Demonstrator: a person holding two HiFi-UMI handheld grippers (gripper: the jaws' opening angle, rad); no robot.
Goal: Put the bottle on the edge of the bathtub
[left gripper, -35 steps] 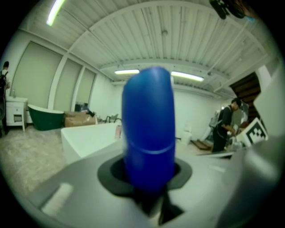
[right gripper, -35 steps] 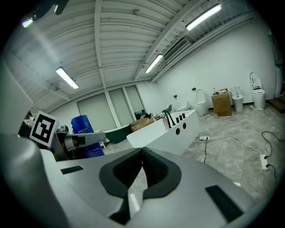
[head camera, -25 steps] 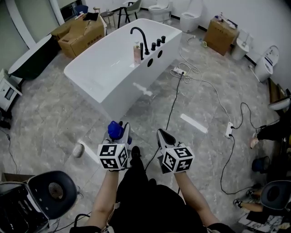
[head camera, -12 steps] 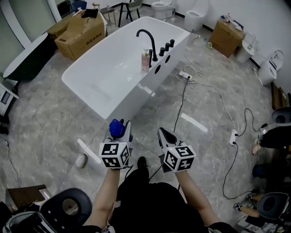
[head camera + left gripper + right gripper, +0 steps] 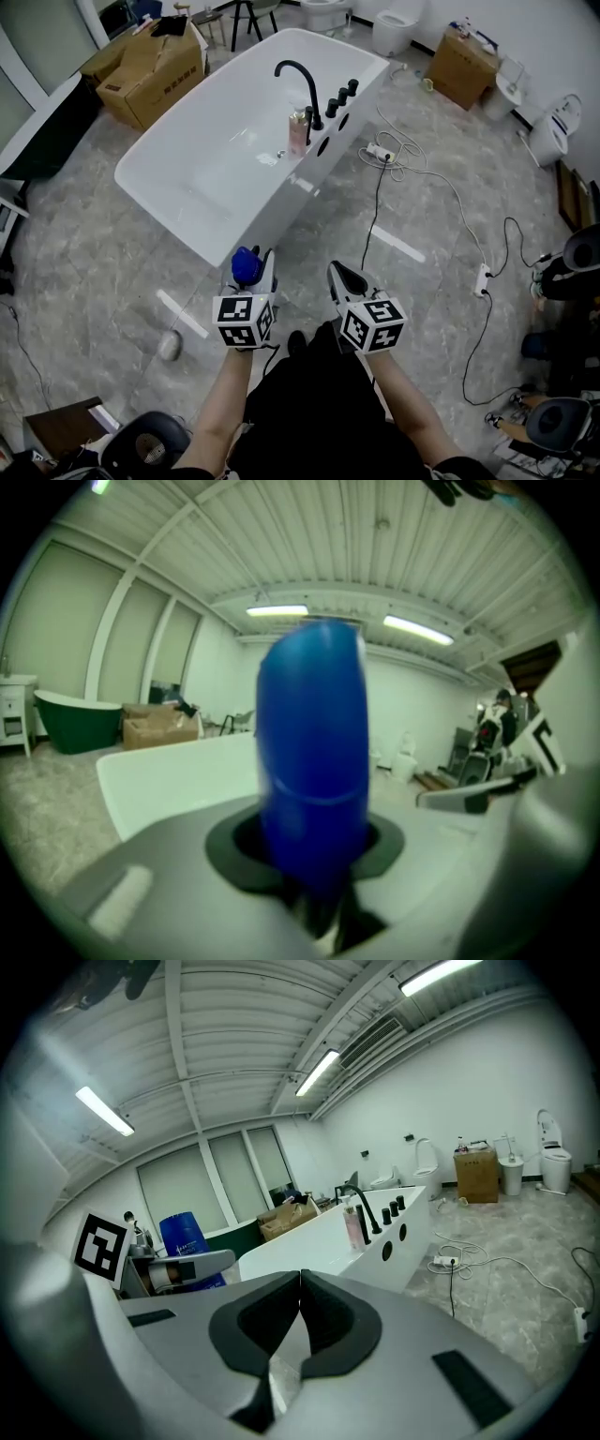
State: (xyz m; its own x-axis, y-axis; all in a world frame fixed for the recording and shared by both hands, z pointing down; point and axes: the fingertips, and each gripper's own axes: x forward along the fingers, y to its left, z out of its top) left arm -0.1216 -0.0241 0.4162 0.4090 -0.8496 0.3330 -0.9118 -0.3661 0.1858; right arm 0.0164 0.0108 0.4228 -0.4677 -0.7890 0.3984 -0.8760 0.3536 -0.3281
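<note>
Looks like the person walks forward a bit: the bathtub (image 5: 291,192) fills more of the head view than a second ago, and its near corner now sits just ahead of the left claw (image 5: 251,274) and its blue bottle (image 5: 246,265). The little grey thing (image 5: 169,345) on the floor slides from about level with the claws to behind them. The black office chair (image 5: 150,448) drops almost out of the bottom-left corner. The pink bottle (image 5: 298,131) by the tap (image 5: 312,98) shifts lower and rightward in frame.
</note>
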